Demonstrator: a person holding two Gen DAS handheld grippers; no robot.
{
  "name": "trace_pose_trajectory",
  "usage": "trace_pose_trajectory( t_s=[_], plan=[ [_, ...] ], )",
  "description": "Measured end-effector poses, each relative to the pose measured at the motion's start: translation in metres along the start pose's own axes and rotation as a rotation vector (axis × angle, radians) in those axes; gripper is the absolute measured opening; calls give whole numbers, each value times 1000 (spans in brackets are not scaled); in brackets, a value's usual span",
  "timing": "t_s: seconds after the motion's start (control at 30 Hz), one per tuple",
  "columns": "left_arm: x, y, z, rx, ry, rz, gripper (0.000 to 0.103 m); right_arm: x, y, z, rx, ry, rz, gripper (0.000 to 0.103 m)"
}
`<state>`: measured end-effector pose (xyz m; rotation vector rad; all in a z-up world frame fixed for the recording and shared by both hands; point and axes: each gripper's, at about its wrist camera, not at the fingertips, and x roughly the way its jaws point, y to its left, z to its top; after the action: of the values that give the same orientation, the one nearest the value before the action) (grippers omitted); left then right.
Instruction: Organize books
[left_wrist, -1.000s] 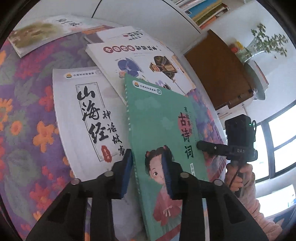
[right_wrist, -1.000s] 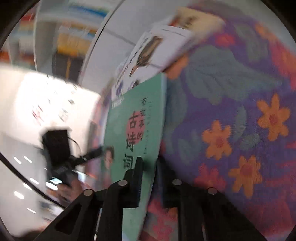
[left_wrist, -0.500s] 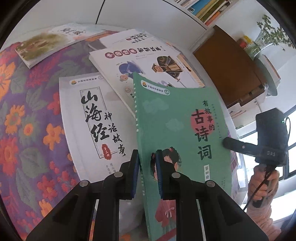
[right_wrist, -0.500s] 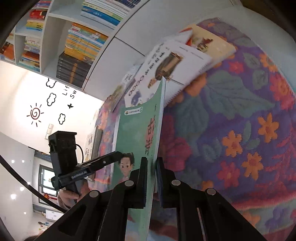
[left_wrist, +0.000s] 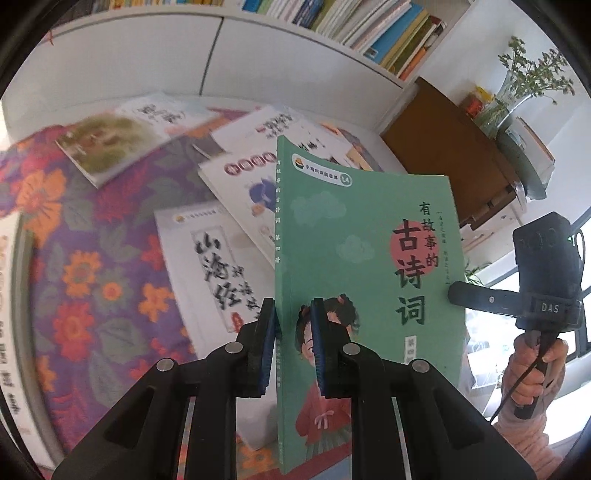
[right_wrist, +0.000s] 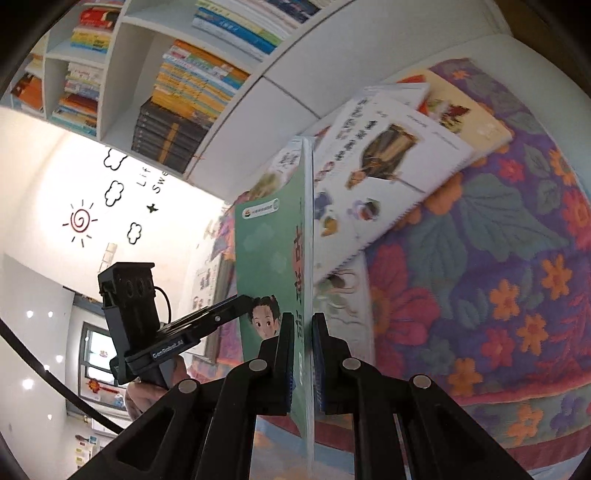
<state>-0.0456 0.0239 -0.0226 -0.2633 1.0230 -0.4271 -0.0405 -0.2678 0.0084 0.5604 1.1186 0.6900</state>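
Green poetry book (left_wrist: 364, 280) held upright above floral tabletop (left_wrist: 92, 295), left gripper (left_wrist: 293, 347) fingers pinching its spine edge, right gripper (right_wrist: 303, 363) fingers pinching opposite edge, bookshelf (right_wrist: 177, 96) beyond.

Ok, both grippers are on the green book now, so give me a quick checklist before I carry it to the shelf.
1. Left gripper clamped on the green book at its spine edge: ok.
2. Right gripper clamped on the opposite edge: ok.
3. Book clear of the white book and the floral tablecloth: ok, it is held up on edge.
4. Cover flat, not buckling: ok.
5. Nothing else caught in either grip: ok.
6. Free slot on the bookshelf: cannot tell, the visible compartments look full.
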Motion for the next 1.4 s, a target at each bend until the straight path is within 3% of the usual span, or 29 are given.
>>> trace_pose_trajectory(
  t_s=[0.27, 0.4, 0.67, 1.03, 1.17, 1.4],
  plan=[
    [-33, 13, 2, 6, -43, 52, 14, 14, 44, 4, -67, 9, 25, 10],
    [-55, 29, 4, -30, -78, 44, 14, 23, 65, 7, -85, 22, 41, 10],
    [-108, 74, 4, -115, -188, 93, 14, 56, 104, 19, -24, 98, 153, 10],
    [-171, 155, -12, -251, -309, 207, 14, 150, 168, 24, -53, 240, 219, 10],
    [-179, 184, -21, -294, -327, 253, 14, 198, 175, 16, -46, 313, 233, 10],
    [-179, 236, -39, -367, -356, 282, 16, 265, 190, -2, -87, 348, 241, 10]
  ],
)
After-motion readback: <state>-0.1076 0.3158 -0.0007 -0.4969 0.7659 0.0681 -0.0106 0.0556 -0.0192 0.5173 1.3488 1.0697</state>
